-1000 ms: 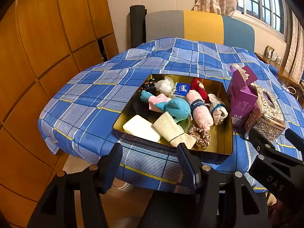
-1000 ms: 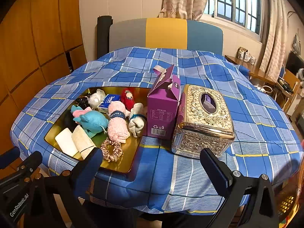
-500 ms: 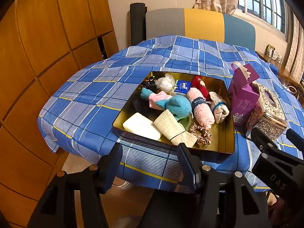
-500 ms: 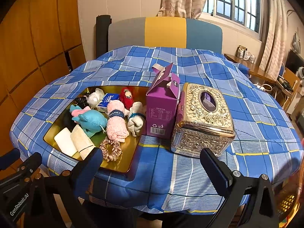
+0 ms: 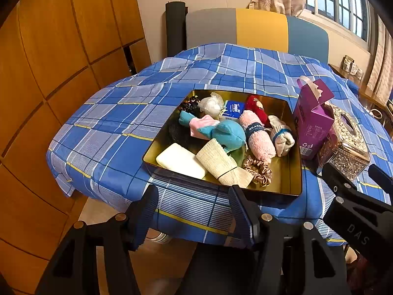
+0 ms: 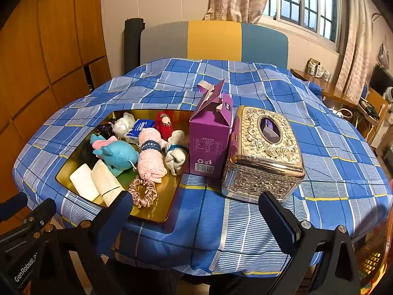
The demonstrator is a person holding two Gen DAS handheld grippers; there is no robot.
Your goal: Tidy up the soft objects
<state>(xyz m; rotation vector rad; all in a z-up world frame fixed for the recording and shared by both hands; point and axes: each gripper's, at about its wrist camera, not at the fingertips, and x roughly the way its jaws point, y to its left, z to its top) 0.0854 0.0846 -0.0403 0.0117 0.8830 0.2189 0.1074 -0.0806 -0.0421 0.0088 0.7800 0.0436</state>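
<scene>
A shiny gold metal tray (image 5: 289, 147) on the plaid-clothed surface (image 6: 245, 221) holds fluffy soft objects: a pink rolled towel (image 6: 149, 157) banded "GRAREY", a teal plush (image 6: 118, 156), a satin scrunchie (image 6: 143, 193), a "Tempo" tissue pack (image 6: 140, 127). Both the left gripper (image 5: 194, 206) and right gripper (image 6: 194, 218) have fingers apart, holding nothing, at the near edge.

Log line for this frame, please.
phase: approach | left gripper: open, empty | right gripper: open, empty | soft items in gold tray | nothing grasped
</scene>
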